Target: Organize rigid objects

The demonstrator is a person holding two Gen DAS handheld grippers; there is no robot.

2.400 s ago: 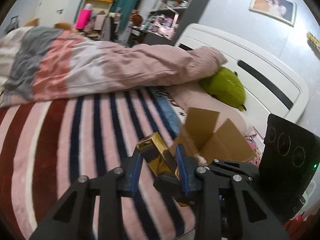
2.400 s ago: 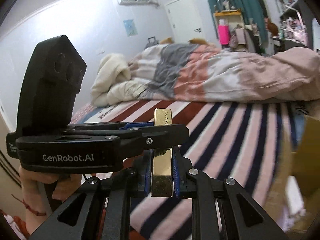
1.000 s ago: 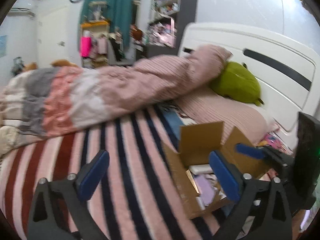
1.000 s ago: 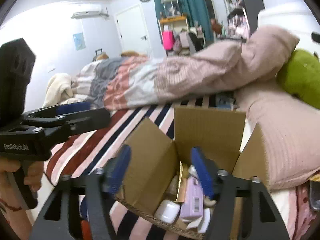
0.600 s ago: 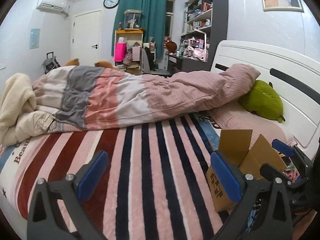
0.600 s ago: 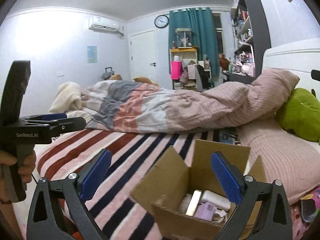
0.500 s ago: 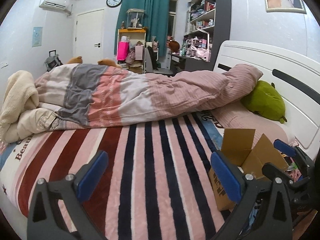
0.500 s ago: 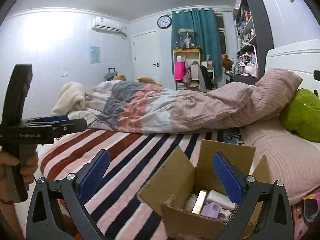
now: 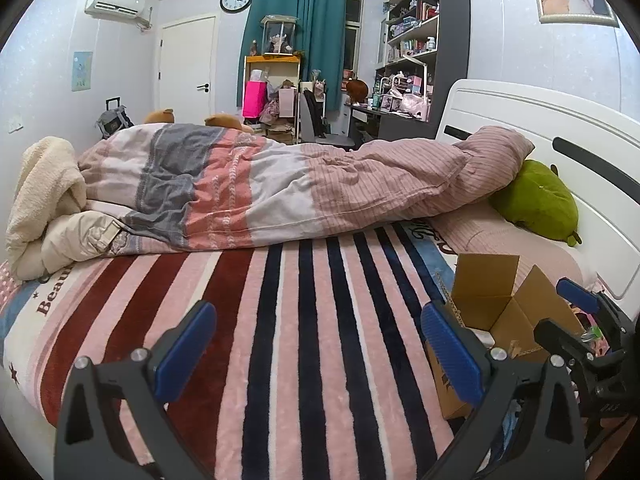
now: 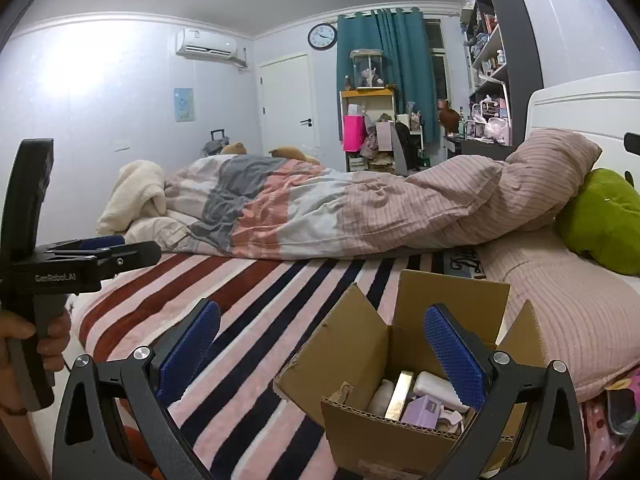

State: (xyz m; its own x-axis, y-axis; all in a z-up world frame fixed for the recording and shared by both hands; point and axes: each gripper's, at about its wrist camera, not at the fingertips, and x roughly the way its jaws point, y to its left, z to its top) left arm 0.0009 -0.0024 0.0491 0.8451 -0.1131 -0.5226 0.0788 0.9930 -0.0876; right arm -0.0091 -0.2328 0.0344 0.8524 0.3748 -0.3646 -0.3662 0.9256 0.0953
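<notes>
An open cardboard box (image 10: 360, 428) stands on the striped blanket near the pillow. Inside it lie a gold box (image 10: 400, 396), a white item (image 10: 436, 390) and a purple item (image 10: 420, 412). My right gripper (image 10: 322, 314) hangs open just in front of and above the box, with nothing between its blue pads. My left gripper (image 9: 318, 316) is open too, over bare blanket, with the same cardboard box (image 9: 486, 280) to its right. In the right wrist view the left gripper (image 10: 100, 254) shows at the far left, held by a hand (image 10: 16, 344).
The striped blanket (image 9: 280, 320) covers the bed's near half. A rolled duvet (image 9: 280, 192) lies across the middle. A green plush (image 9: 536, 204) and a pink pillow (image 10: 580, 312) rest by the white headboard (image 9: 560, 128). Shelves and a desk stand behind.
The gold box, gripped by both grippers earlier, now lies in the cardboard box. Both grippers have opened wide and drawn back from the box; over the last half second neither moved.
</notes>
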